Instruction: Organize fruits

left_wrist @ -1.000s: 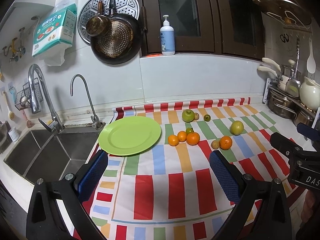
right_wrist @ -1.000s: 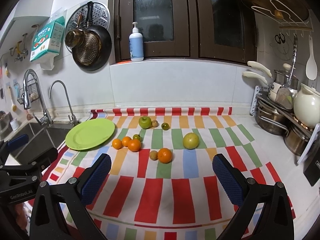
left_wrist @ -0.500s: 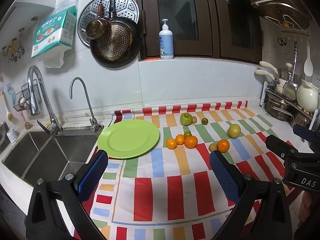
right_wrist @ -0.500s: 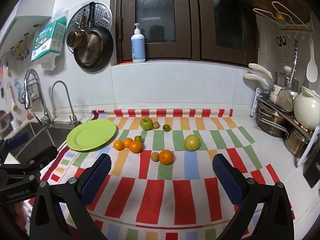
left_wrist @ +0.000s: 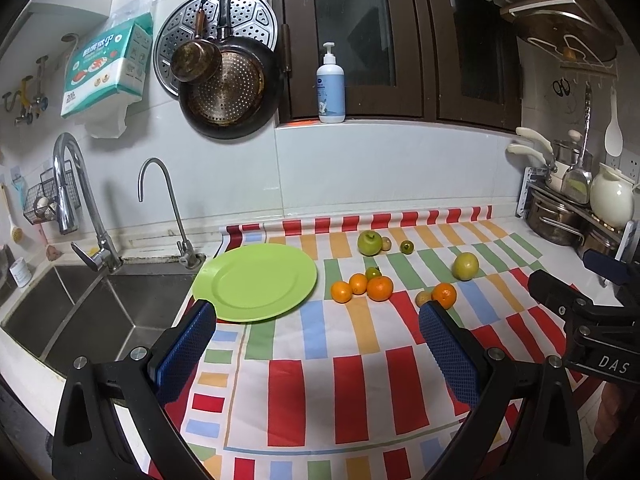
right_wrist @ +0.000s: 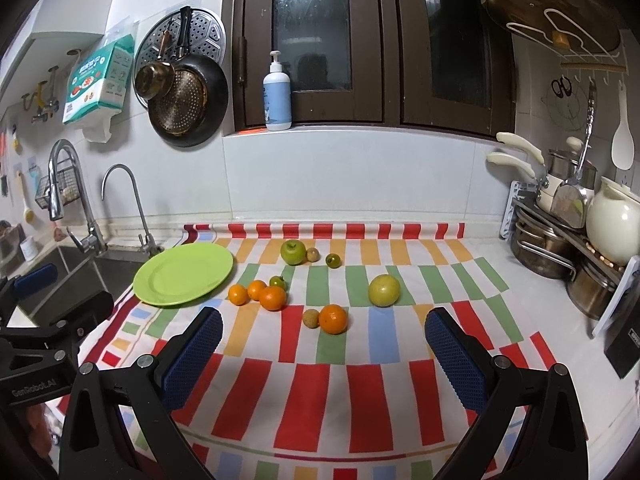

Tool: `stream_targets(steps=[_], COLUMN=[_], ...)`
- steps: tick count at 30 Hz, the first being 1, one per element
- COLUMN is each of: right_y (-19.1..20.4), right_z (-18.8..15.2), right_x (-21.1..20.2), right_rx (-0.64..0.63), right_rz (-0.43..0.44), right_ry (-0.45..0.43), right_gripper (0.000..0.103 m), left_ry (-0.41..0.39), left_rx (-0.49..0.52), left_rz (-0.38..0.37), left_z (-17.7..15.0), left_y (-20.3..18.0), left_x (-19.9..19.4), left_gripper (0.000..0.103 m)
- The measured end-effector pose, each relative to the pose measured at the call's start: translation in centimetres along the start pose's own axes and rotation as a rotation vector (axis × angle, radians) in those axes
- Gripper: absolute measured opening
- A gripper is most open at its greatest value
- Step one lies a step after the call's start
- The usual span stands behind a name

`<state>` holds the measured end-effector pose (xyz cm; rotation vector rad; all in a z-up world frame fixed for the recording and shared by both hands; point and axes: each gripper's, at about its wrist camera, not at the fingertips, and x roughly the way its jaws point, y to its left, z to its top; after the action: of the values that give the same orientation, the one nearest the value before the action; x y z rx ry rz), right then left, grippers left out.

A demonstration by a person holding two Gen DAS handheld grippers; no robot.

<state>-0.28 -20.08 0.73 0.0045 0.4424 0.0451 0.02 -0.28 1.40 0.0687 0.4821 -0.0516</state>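
Note:
An empty green plate (left_wrist: 256,280) (right_wrist: 184,274) lies at the left of a striped cloth (left_wrist: 352,380). Right of it lie three oranges in a cluster (left_wrist: 380,288) (right_wrist: 273,298), a lone orange (left_wrist: 444,295) (right_wrist: 333,319) beside a small brown fruit (right_wrist: 311,317), a green apple (left_wrist: 369,242) (right_wrist: 293,252), a yellow-green fruit (left_wrist: 465,266) (right_wrist: 384,290) and small green fruits (right_wrist: 333,260). My left gripper (left_wrist: 316,344) and my right gripper (right_wrist: 322,348) are both open and empty, held above the cloth's near part, short of the fruit.
A steel sink (left_wrist: 80,312) with two taps (left_wrist: 156,200) lies left of the plate. Pots, a white jug (right_wrist: 612,220) and utensils stand on a rack at the right. Pans (left_wrist: 228,92) hang on the back wall. A soap bottle (left_wrist: 331,84) stands on the sill.
Both grippers have risen and drawn back a little, so the plate and fruit sit slightly lower and smaller in view. Nothing on the cloth has moved.

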Motion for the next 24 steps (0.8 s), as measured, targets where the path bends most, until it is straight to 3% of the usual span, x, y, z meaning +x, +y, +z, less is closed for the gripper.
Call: stream_targets(steps=[14,24], right_y=[0.4,2.2], right_z=[0.3,0.3], right_x=[0.9,2.8], right_rx=[0.008,0.031], right_rz=[-0.016,-0.048], right_ry=[0.007,0.030], right_gripper=[0.103,0.103], left_ry=[0.002,0.011], left_rx=[0.008,0.038], left_rz=[-0.035,-0.108], left_z=[0.7,1.0], left_y=[0.8,2.6], left_x=[1.3,4.2], left_gripper=[0.103,0.103])
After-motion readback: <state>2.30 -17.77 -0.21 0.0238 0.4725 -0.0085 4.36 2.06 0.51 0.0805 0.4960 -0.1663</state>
